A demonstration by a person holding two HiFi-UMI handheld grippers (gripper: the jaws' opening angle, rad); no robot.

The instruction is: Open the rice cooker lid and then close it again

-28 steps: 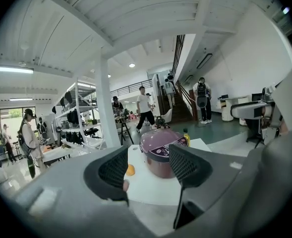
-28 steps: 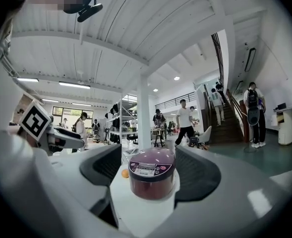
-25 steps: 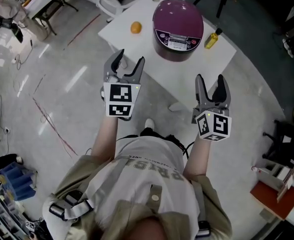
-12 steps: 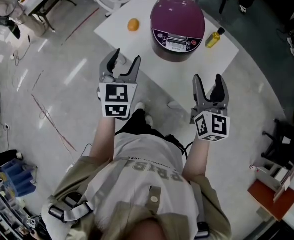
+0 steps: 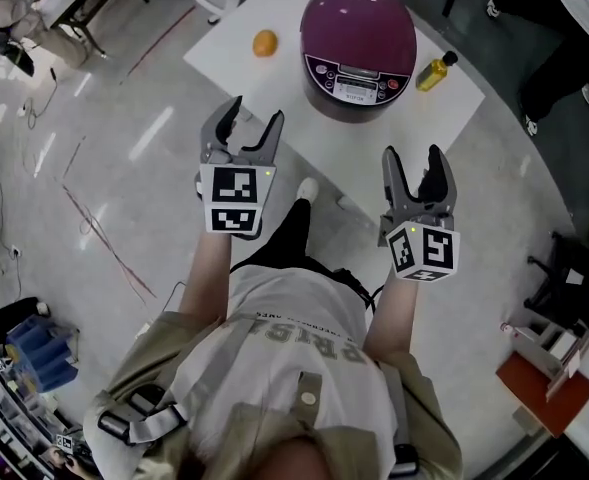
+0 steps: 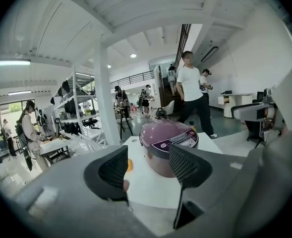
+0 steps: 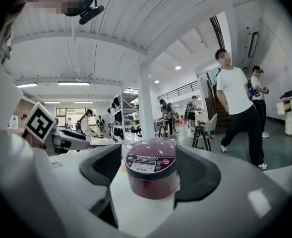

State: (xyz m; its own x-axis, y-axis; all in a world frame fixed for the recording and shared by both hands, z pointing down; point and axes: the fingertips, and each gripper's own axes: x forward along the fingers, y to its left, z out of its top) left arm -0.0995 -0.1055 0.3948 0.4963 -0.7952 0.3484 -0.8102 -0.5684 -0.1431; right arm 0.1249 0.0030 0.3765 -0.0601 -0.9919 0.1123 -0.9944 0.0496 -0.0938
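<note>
Nearest the wearer, the left tool [image 5: 257, 115] and the right tool [image 5: 412, 158] are held over the floor, short of the rice cooker [image 5: 359, 28]. Both sets of jaws are spread apart, and nothing is gripped between them. Beyond them, the purple rice cooker is set on the white tabletop [image 5: 274, 83] with its lid down, so what it holds cannot be seen. In the head view, an orange [image 5: 264, 43] is placed left of the cooker and a small yellow bottle [image 5: 432, 71] right of it. The task is judged as not begun: the lid is yet to be opened, then shut.
</note>
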